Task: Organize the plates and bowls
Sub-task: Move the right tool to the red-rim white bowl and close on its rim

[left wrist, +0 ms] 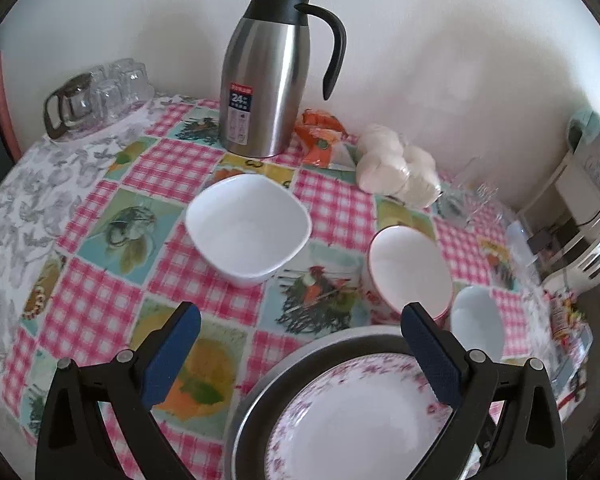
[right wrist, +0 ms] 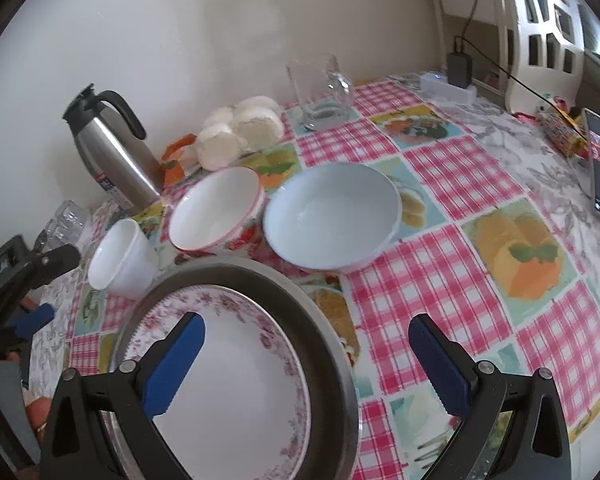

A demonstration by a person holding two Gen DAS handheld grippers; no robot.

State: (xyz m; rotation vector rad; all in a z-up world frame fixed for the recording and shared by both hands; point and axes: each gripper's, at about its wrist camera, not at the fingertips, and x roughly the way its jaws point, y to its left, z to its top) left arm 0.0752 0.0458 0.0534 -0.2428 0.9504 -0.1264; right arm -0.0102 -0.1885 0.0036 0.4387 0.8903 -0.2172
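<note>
Left gripper [left wrist: 300, 320] wide open, empty — above floral plate [left wrist: 352, 412]

Place: I read this as a home dining corner.
Table: ahead of my left gripper [left wrist: 300, 330], a pink gingham oilcloth with fruit and vegetable pictures [left wrist: 100, 304] covers it.
Drinks: beyond that gripper, a brushed-steel thermos jug with black handle [left wrist: 266, 80] stands near upturned clear drinking glasses [left wrist: 116, 84].
Wall: plain cream plaster [left wrist: 420, 40] behind the table.
Far right of my right gripper [right wrist: 306, 350]: a black phone charger plugged into a white power strip [right wrist: 458, 70].
</note>
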